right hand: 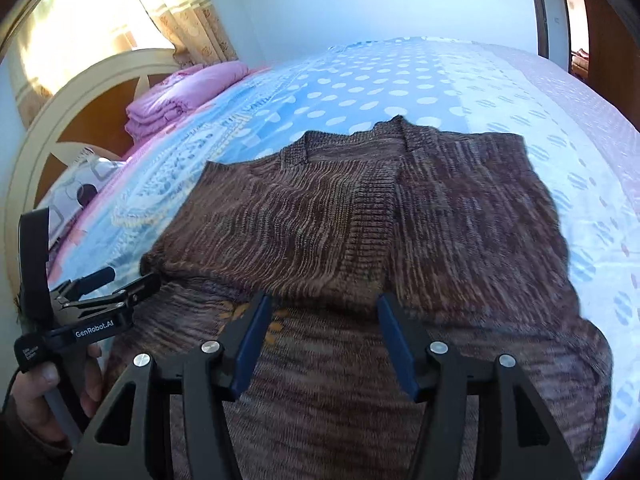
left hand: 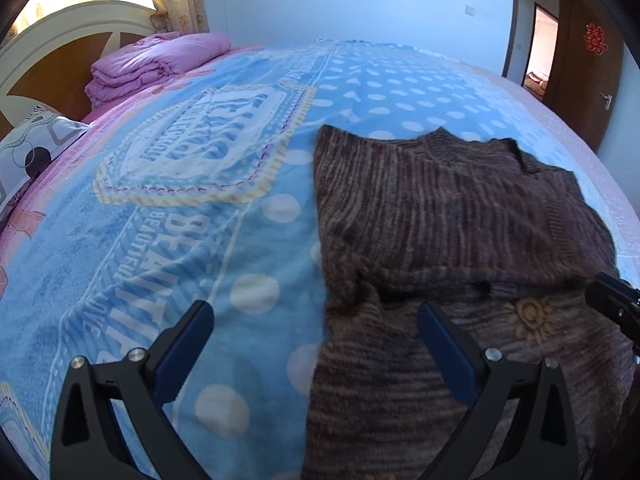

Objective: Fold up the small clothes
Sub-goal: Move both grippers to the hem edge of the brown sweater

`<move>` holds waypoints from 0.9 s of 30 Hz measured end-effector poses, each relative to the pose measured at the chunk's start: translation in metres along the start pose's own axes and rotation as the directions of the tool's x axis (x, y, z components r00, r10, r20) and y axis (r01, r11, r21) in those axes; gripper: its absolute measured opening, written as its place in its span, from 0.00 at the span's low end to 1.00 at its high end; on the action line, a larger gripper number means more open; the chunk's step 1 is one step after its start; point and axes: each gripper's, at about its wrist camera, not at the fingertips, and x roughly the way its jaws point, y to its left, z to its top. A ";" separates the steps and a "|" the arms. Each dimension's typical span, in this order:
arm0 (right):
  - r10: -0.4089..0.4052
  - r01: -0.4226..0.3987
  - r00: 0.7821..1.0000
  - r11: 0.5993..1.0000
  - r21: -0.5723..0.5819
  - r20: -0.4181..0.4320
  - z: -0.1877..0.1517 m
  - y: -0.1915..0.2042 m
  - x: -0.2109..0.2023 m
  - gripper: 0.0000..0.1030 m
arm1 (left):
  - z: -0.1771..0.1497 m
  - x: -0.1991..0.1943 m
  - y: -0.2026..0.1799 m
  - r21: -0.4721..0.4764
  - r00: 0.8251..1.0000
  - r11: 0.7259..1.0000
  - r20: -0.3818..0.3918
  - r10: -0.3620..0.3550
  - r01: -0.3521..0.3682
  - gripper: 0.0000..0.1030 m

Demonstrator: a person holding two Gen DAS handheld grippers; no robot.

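A brown knitted sweater (left hand: pixel 448 216) lies on the blue dotted bedspread (left hand: pixel 200 240), with one part folded over its lower half. It fills the middle of the right wrist view (right hand: pixel 400 220). My left gripper (left hand: pixel 316 312) is open and empty above the sweater's left edge. My right gripper (right hand: pixel 320 300) is open and empty above the folded edge. The left gripper also shows at the left of the right wrist view (right hand: pixel 120 280). A black part of the right gripper shows at the right edge of the left wrist view (left hand: pixel 616 300).
A folded pink quilt (left hand: pixel 156 64) and a patterned pillow (left hand: pixel 36 152) lie by the headboard (left hand: pixel 60 40) at the far left. An open brown door (left hand: pixel 588 64) stands at the far right. Curtains (right hand: pixel 120 12) hang behind the headboard.
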 end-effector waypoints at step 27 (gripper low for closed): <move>-0.012 0.014 0.999 0.999 0.038 -0.029 -0.124 -0.012 -0.095 0.60 | -0.094 -0.073 -0.015 0.115 0.999 0.992 -0.005 -0.046 0.046 1.00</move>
